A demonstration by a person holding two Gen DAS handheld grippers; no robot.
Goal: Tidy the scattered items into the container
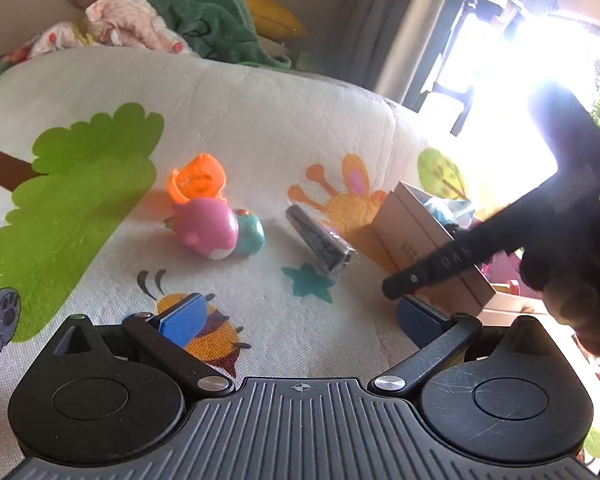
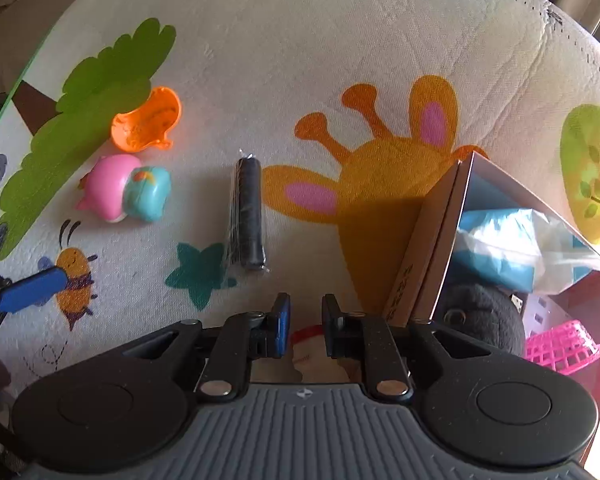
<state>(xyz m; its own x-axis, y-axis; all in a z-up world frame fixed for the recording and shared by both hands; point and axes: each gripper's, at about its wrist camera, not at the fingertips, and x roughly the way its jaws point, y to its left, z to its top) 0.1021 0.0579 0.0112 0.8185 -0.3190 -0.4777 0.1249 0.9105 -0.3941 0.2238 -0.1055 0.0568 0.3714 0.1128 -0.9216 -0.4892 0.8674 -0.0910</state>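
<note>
Container: the cardboard box (image 2: 428,240) stands open at the right of the play mat (image 2: 300,40); a blue-and-clear plastic bag (image 2: 512,248) and a dark plush toy (image 2: 480,316) already lie inside it.
Scattered items: three things lie out on the mat, well left of the box: the black wrapped packet (image 2: 248,220), the pink-and-teal toy (image 2: 124,188) and the orange shell (image 2: 148,120).
Black wrapped packet: long and narrow, sealed in clear film; likely light, and the film looks slippery and crinkly. A hold across its middle, on the two long sides, seems safest; the loose film ends would probably slide out.
Pink-and-teal toy: rounded, glossy hard plastic, the teal part touching the pink body. It looks light but prone to squirting out of flat pads; the narrower place where the two parts meet seems the best spot.
Orange shell: a thin, hollow, translucent cup lying just beyond the pink toy. It looks light and a little flexible; pinching its rim wall, one pad inside and one outside, should do, without hard squeezing.
Right claw (image 2: 305,330): points steeply down beside the box's near corner, its jaws nearly closed with only a narrow gap. Something red and pale shows behind that gap, but whether it is gripped cannot be told.
Left claw (image 1: 300,316): spread wide and empty, low over the bee print on the mat.
</note>
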